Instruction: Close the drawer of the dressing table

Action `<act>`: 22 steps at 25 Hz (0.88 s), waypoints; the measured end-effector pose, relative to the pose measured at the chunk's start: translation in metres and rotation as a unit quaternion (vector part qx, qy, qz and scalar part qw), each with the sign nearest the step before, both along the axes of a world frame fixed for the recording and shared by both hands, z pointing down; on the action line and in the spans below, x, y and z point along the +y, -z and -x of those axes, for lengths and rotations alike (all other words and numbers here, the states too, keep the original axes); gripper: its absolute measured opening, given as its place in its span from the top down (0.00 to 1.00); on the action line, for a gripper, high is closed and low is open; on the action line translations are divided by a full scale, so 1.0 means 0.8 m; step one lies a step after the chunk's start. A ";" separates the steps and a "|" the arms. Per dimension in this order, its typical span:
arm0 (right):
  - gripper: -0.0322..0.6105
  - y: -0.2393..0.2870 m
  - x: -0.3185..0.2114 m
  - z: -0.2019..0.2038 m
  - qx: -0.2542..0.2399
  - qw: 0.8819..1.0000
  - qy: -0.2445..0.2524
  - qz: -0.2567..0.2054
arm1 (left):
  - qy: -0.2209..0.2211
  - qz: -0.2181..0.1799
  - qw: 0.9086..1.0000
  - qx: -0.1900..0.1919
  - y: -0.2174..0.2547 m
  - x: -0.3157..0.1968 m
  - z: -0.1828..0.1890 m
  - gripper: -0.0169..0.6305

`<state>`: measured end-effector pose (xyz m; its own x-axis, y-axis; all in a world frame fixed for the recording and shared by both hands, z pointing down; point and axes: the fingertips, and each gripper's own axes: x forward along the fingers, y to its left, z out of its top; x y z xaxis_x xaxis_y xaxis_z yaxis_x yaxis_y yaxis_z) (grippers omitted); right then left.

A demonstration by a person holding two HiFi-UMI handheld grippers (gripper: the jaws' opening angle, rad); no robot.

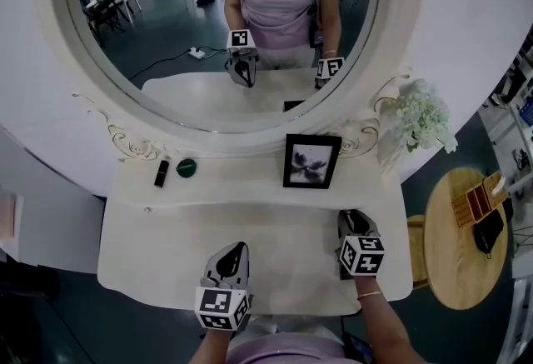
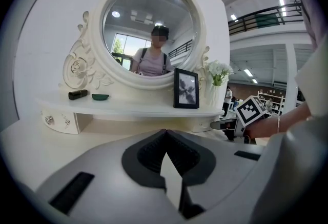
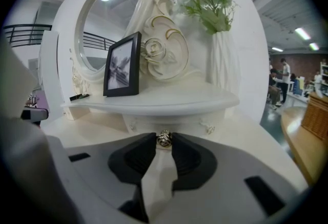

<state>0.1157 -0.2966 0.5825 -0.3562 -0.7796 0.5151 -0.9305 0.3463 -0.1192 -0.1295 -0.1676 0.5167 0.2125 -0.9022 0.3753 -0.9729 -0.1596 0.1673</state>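
One gripper on job — right gripper (image 3: pixel 164 142) pinches knob (image 3: pixel 164 138) of small drawer (image 3: pixel 148 121) under right end of shelf (image 3: pixel 169 102). Drawer front dead ahead along jaws — closing push likely runs straight toward mirror (image 3: pixel 107 23). Left gripper (image 2: pixel 165 135) pressed together, empty, well apart.

drawer (image 3: pixel 180 121) | white front, silver knob (image 3: pixel 164 138) | under shelf (image 3: pixel 169 102), right end

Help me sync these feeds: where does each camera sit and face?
Head view: on the head, steeply down at the dressing table; left gripper, right gripper and a forearm show.
Left gripper view: on that gripper, facing the mirror over shut jaws.
Right gripper view: on that gripper, jaws gripping the drawer knob.
All share the picture frame.
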 end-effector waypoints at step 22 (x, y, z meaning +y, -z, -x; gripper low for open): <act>0.81 0.061 0.106 0.000 -0.002 0.999 -0.009 -0.035 | -0.047 -0.032 0.998 0.013 0.020 0.021 -0.019 0.97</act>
